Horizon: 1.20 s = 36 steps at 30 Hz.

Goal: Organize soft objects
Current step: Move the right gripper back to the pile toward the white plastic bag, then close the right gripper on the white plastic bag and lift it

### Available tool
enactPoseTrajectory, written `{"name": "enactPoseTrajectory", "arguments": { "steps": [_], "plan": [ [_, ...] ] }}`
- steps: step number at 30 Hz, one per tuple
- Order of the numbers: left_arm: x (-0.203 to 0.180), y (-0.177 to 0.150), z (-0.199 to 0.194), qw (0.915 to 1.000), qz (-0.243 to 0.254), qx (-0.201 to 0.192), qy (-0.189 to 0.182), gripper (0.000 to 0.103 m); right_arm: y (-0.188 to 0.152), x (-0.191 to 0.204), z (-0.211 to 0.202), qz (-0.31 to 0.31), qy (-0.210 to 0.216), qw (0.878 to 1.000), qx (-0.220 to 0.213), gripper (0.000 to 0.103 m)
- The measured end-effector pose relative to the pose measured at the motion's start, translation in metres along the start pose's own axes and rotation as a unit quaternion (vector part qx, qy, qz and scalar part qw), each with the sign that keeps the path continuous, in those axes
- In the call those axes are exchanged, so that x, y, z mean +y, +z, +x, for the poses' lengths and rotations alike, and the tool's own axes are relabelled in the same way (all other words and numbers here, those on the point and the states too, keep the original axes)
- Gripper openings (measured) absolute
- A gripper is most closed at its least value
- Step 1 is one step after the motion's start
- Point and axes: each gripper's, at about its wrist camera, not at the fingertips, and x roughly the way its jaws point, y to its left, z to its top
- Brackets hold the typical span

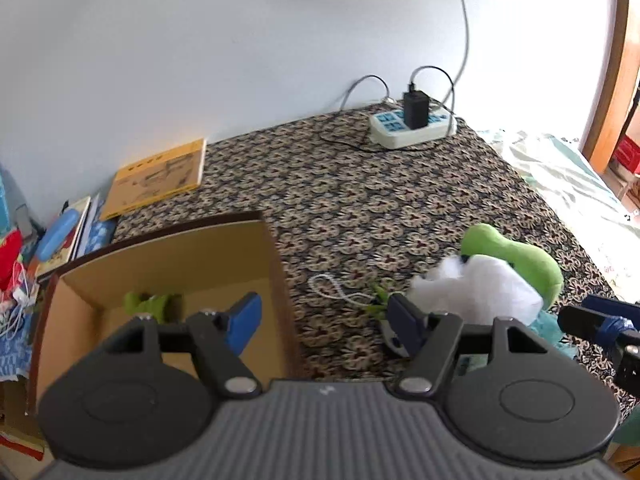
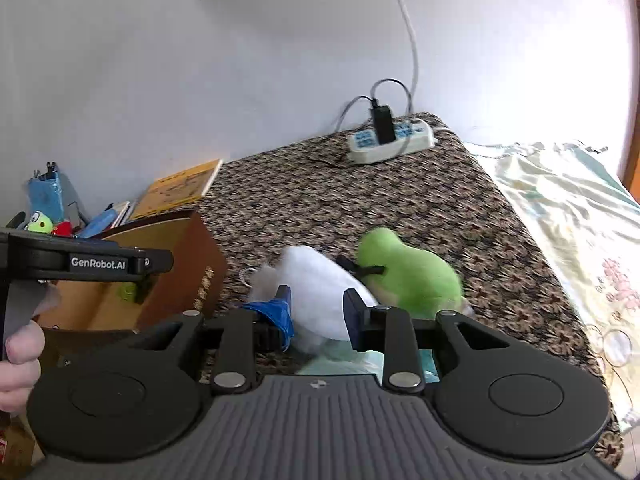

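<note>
I'm looking into a home bedroom: a bed (image 2: pixel 560 216) with pale bedding, a patterned cloth (image 1: pixel 360 200), a power strip (image 1: pixel 412 128), stacked books (image 1: pixel 156 180).

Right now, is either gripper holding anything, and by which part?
Left gripper: nothing, fingers apart. The white stuffing sits between the right gripper's fingers at its near edge; a pinch cannot be confirmed.

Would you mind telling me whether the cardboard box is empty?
No, a small green soft toy already lies on the floor of the cardboard box in the left wrist view.
</note>
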Motion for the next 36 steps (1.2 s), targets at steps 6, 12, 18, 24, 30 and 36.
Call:
{"name": "enactPoseTrajectory", "arguments": {
  "steps": [6,12,18,24,30,36],
  "plan": [
    [-0.033,0.003,0.012,0.9997,0.018,0.013,-0.002,0.070,-0.005,-0.031,-0.005,0.028,0.001,1.000,0.011,0.011],
    [-0.052,0.006,0.022,0.9993,0.025,0.026,-0.010,0.070,-0.008,-0.048,-0.008,0.046,0.007,0.999,0.020,0.011],
    [-0.059,0.000,0.031,0.9986,0.025,0.042,-0.023,0.070,-0.009,-0.061,-0.006,0.051,0.012,0.998,0.033,0.012],
    [-0.054,-0.022,0.035,0.9941,0.015,0.055,-0.092,0.071,-0.009,-0.070,0.000,0.059,0.028,0.997,0.045,0.012],
    [-0.056,-0.030,0.043,0.9863,-0.015,0.049,-0.157,0.073,0.008,-0.072,0.017,0.059,0.063,0.995,0.046,0.013],
    [-0.057,-0.027,0.058,0.9833,-0.045,0.037,-0.173,0.076,0.034,-0.065,0.049,0.041,0.113,0.991,0.060,0.015]
  ]
}}
